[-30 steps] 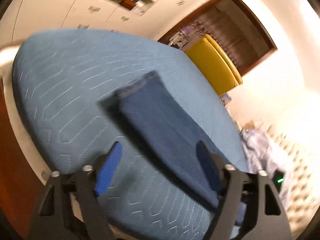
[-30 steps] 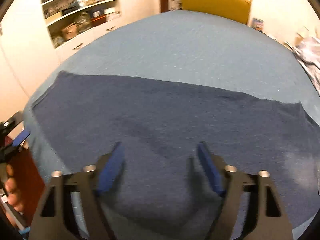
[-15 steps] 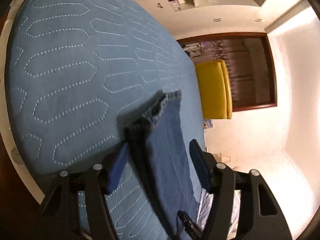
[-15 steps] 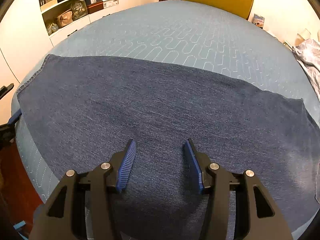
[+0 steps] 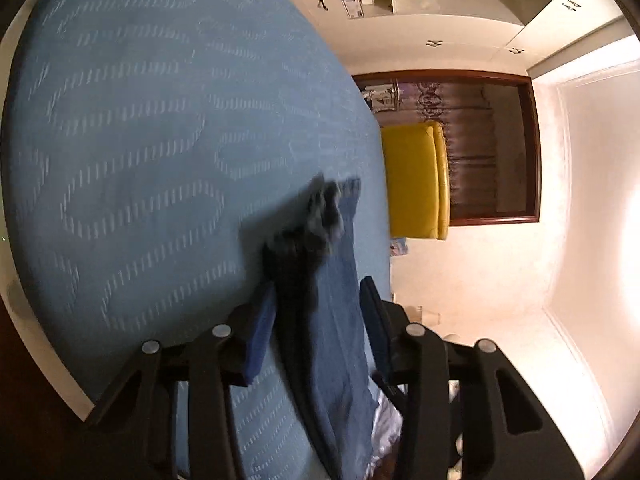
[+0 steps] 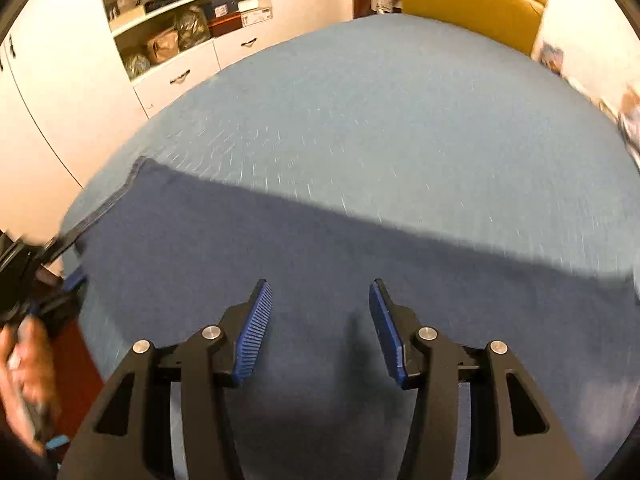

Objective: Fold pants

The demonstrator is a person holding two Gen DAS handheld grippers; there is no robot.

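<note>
Dark blue denim pants [image 6: 320, 256] lie spread across the near part of a blue quilted bed [image 6: 400, 112]. My right gripper [image 6: 320, 320] is open and empty, just above the pants' near middle. In the left wrist view the pants' hem end [image 5: 324, 216] is bunched and lifted, blurred, and the fabric [image 5: 336, 340] runs between the fingers of my left gripper [image 5: 320, 308], whose jaws stand apart around it. The left gripper also shows in the right wrist view [image 6: 24, 276] at the pants' left end.
A yellow chair [image 6: 472, 4] stands beyond the bed's far edge. White cupboards and shelves [image 6: 180, 32] line the left wall. Crumpled light clothing [image 6: 628, 120] lies at the bed's right side. A wooden door frame [image 5: 532, 148] is behind the chair.
The left gripper has closed in on the hem end, which is now bunched and lifted between its fingers. The right gripper drew back and up a little and opened slightly wider.
</note>
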